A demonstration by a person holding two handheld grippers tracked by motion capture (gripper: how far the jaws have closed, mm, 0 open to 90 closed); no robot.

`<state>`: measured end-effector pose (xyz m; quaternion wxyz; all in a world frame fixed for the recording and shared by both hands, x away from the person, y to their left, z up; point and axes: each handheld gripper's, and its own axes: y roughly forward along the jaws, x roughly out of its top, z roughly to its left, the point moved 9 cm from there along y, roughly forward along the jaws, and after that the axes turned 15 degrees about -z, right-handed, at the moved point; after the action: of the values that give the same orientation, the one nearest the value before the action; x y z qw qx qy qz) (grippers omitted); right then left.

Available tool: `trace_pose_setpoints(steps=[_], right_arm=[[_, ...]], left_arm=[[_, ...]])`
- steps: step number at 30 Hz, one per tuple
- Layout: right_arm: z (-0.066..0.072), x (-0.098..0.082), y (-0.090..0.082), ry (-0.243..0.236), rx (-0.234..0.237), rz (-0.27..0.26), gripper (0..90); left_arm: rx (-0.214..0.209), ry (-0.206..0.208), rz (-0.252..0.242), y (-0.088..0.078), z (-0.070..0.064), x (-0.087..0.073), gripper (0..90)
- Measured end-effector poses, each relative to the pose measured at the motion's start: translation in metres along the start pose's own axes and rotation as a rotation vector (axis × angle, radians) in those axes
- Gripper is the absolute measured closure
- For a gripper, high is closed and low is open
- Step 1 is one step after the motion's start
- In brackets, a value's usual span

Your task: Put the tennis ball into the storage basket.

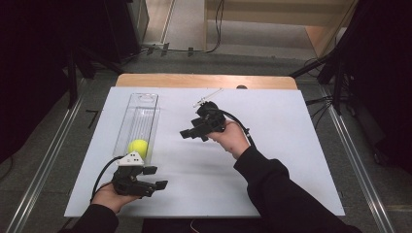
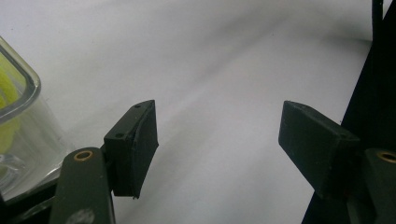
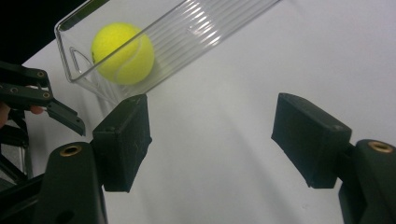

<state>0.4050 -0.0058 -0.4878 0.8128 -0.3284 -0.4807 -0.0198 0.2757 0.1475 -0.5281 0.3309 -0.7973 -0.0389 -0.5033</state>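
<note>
Tennis ball (image 1: 138, 147) sitting at near end of clear tray (image 1: 141, 109), left on tabletop (image 1: 282, 145). Left gripper (image 1: 156, 177) hovering just near of tray, right gripper (image 1: 190, 133) hanging mid-table, both fingers gaping wide, gripping nothing. Risk: nudging light tray, ball rolling far. Right gripper view showing ball's seam (image 3: 122, 52); high view showing tray's full length.

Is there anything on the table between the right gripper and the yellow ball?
Only the clear bin's wall and bare white tabletop lie between the right gripper and the yellow ball, seen in the high view.
</note>
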Motion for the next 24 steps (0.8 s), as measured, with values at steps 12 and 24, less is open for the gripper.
trace_pose_setpoints(steps=[12, 24], right_arm=[[-0.005, -0.014, -0.013, 0.004, -0.007, 0.006, 26.1], [-0.012, -0.028, -0.027, 0.007, -0.013, -0.001, 26.1]], left_arm=[[0.002, -0.007, -0.001, 0.000, 0.000, 0.000, 29.2], [0.007, -0.003, 0.003, 0.000, 0.000, 0.000, 29.2]])
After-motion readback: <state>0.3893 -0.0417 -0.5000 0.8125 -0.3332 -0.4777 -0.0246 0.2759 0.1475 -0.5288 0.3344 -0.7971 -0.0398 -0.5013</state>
